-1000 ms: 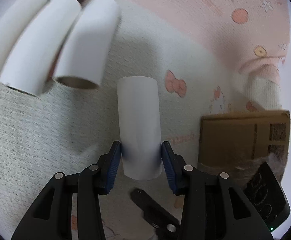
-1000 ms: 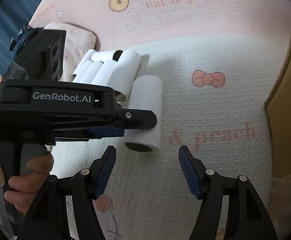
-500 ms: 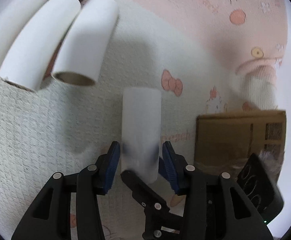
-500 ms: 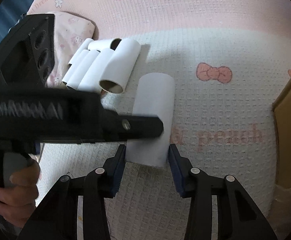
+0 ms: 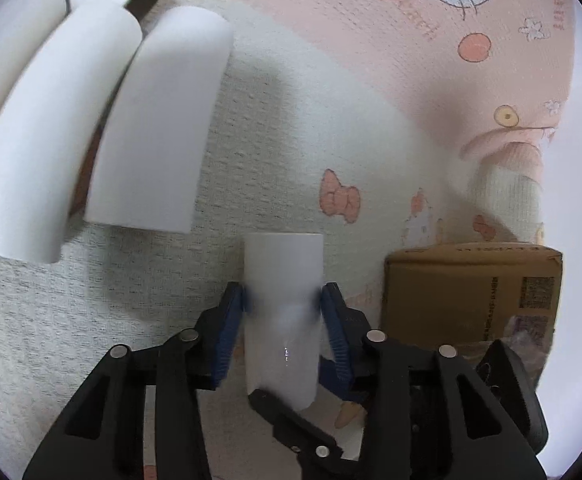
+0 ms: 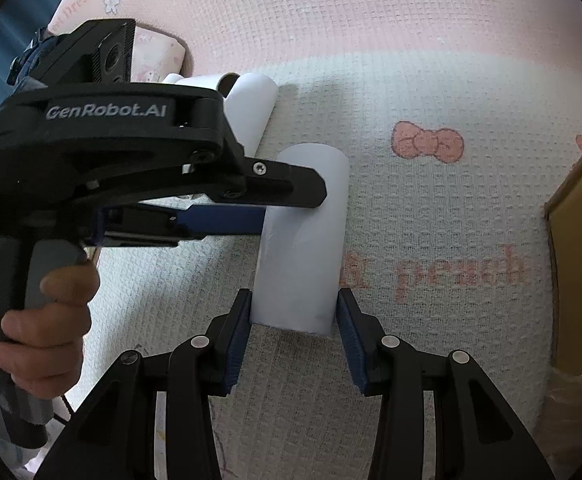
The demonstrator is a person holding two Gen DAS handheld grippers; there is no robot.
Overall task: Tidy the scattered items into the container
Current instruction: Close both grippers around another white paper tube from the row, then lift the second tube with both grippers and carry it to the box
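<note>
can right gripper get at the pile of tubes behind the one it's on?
Probably not as things stand. The right gripper has its pads against the lone white tube, and the left gripper crosses in front of the tube pile, clamped on that same tube.

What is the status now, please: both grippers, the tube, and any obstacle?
Left gripper and right gripper both clamp one white cardboard tube. Cardboard box waits at right. Other tubes lie apart; path clear.

held tube (image 5: 281, 316) blurred, cardboard box (image 6: 579, 264) cut off, contents perhaps hidden
</note>
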